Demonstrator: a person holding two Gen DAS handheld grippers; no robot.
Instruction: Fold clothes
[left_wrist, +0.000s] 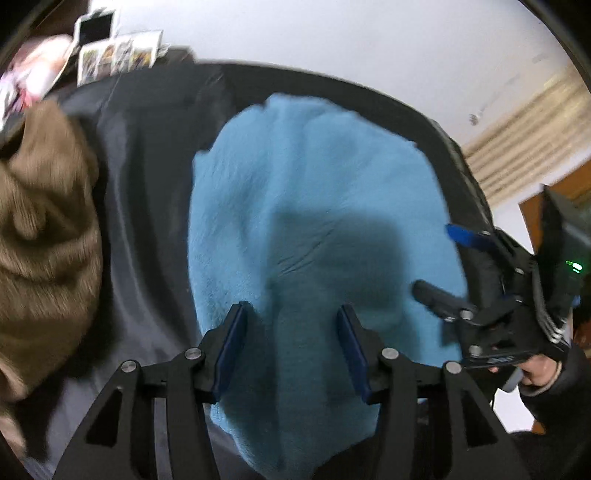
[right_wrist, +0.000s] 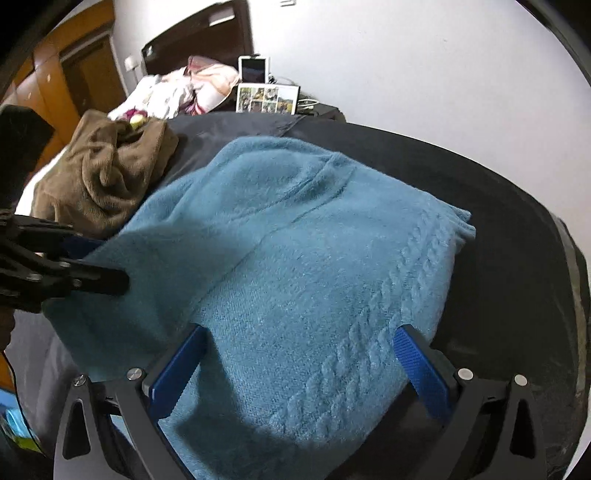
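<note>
A fluffy blue garment (left_wrist: 314, 206) (right_wrist: 295, 258) lies folded in a thick rectangle on a dark cloth-covered surface (right_wrist: 424, 173), a cable-knit stripe along its right side. My left gripper (left_wrist: 293, 314) hovers open over the garment's near part with nothing between its blue pads. In the right wrist view the left gripper (right_wrist: 103, 262) sits at the garment's left edge. My right gripper (right_wrist: 301, 332) is open wide above the near edge of the fold, empty. It also shows as the right gripper (left_wrist: 443, 262) at the garment's right edge, held by a hand (left_wrist: 535, 369).
A crumpled brown fleece garment (left_wrist: 44, 240) (right_wrist: 103, 177) lies to the left on the same surface. Behind it are a photo frame (right_wrist: 267, 98), a tablet (right_wrist: 254, 70) and a bed with bedding (right_wrist: 177, 92). The surface's curved edge (right_wrist: 569, 295) runs close on the right.
</note>
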